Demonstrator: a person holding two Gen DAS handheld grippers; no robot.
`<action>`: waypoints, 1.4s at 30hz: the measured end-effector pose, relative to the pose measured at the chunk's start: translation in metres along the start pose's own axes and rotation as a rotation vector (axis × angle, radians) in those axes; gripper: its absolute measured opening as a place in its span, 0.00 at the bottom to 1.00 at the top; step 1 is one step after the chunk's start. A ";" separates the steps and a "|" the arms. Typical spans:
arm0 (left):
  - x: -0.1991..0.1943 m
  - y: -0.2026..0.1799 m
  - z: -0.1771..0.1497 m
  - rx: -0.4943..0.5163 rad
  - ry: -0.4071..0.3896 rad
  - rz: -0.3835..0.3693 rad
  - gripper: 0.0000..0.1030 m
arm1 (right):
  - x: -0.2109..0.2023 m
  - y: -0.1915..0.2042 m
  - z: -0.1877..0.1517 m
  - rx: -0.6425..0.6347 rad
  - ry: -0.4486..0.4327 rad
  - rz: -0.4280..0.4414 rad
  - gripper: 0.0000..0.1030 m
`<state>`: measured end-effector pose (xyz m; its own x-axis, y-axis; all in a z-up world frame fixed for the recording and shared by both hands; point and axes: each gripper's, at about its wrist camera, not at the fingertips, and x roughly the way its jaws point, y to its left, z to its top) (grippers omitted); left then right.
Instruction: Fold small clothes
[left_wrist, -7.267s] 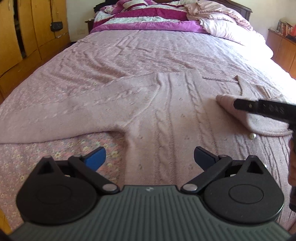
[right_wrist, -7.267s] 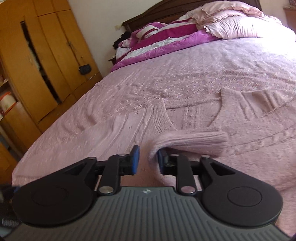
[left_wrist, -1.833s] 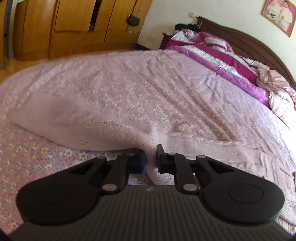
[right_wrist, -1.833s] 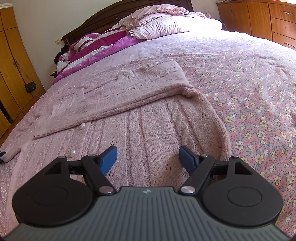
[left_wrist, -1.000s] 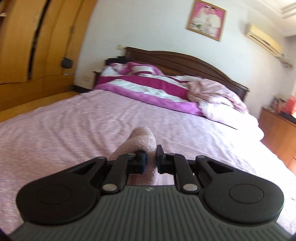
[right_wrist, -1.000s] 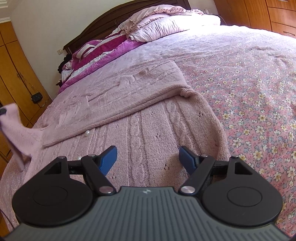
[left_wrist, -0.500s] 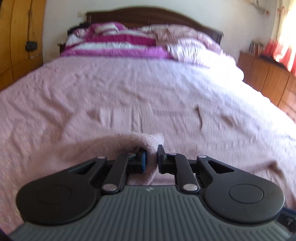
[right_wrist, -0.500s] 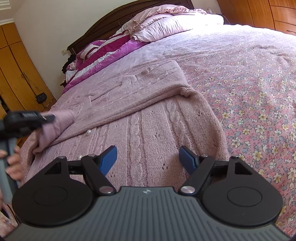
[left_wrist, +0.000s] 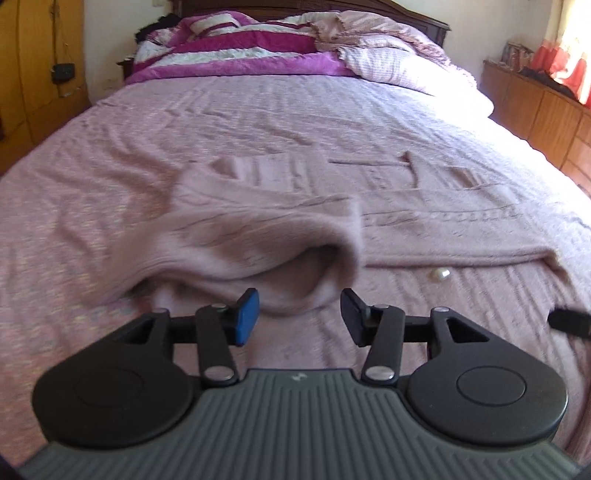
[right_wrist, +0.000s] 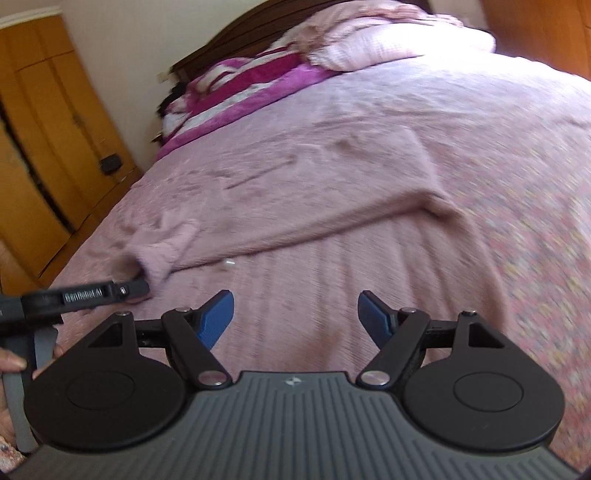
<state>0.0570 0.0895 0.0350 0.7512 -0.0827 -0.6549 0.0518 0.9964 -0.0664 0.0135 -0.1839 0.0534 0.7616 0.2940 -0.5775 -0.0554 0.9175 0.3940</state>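
A pink cable-knit sweater (left_wrist: 424, 229) lies flat on the bed, with its right sleeve (right_wrist: 332, 221) folded across its chest. Its left sleeve (left_wrist: 251, 236) is folded inward over the body, and the cuff (left_wrist: 295, 291) rests just ahead of my left gripper (left_wrist: 299, 314). The jaws of that gripper are opening; the pads (left_wrist: 246, 314) stand apart from the cuff and do not press it. In the right wrist view the left gripper (right_wrist: 133, 288) sits beside the cuff (right_wrist: 162, 254). My right gripper (right_wrist: 295, 317) hovers open over the sweater's lower body, holding nothing.
A pearl button (left_wrist: 439, 274) shows on the sweater front. A floral pink bedspread (left_wrist: 92, 206) covers the bed, with a magenta striped quilt (left_wrist: 236, 55) and pillows at the head. A wooden wardrobe (right_wrist: 44, 155) stands on the left and low cabinets (left_wrist: 546, 110) on the right. A hand (right_wrist: 11, 363) holds the left gripper.
My left gripper came down with the sleeve cuff, laid it across the sweater, and its jaws parted from the cuff. The right gripper stayed open and shifted a little.
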 end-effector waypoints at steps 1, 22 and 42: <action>-0.003 0.004 -0.002 -0.002 -0.002 0.018 0.49 | 0.005 0.006 0.005 -0.013 0.015 0.024 0.78; 0.002 0.073 -0.004 -0.107 -0.024 0.150 0.49 | 0.156 0.101 0.079 0.082 0.270 0.230 0.78; 0.024 0.073 -0.008 -0.049 -0.024 0.206 0.52 | 0.177 0.124 0.092 -0.229 0.175 0.049 0.11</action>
<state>0.0738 0.1598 0.0080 0.7581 0.1239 -0.6403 -0.1361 0.9902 0.0305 0.2009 -0.0424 0.0660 0.6324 0.3632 -0.6842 -0.2489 0.9317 0.2645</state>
